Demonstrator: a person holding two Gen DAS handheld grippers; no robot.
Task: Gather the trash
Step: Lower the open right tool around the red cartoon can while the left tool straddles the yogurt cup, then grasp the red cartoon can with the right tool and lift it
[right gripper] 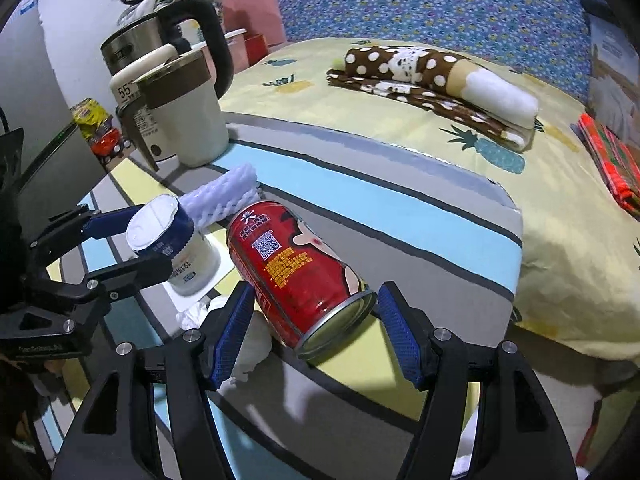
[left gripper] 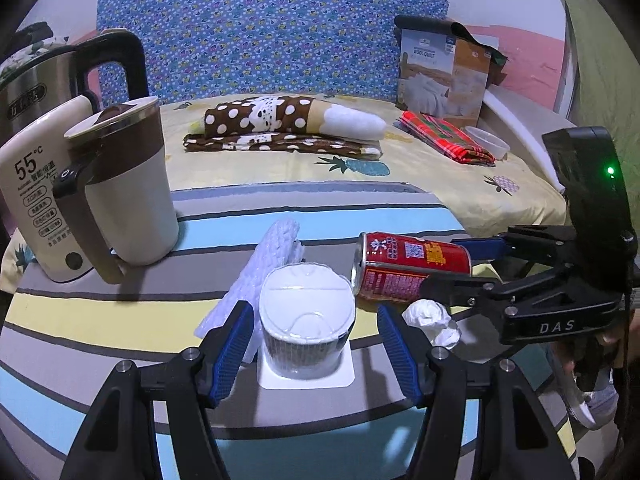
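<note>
A yogurt cup with a white foil lid stands upright on a white square piece, between the fingers of my left gripper; small gaps show at both pads, so that gripper is open. A red drink can lies on its side with my right gripper open around its near end. The right wrist view also shows the left gripper straddling the yogurt cup. A crumpled white tissue lies beside the can. White foam netting lies behind the cup.
On the striped tablecloth, a beige lidded kettle and a steel kettle stand at the back left. Behind it is a bed with a folded polka-dot blanket, a red plaid cloth, a plastic tub and a quilt box.
</note>
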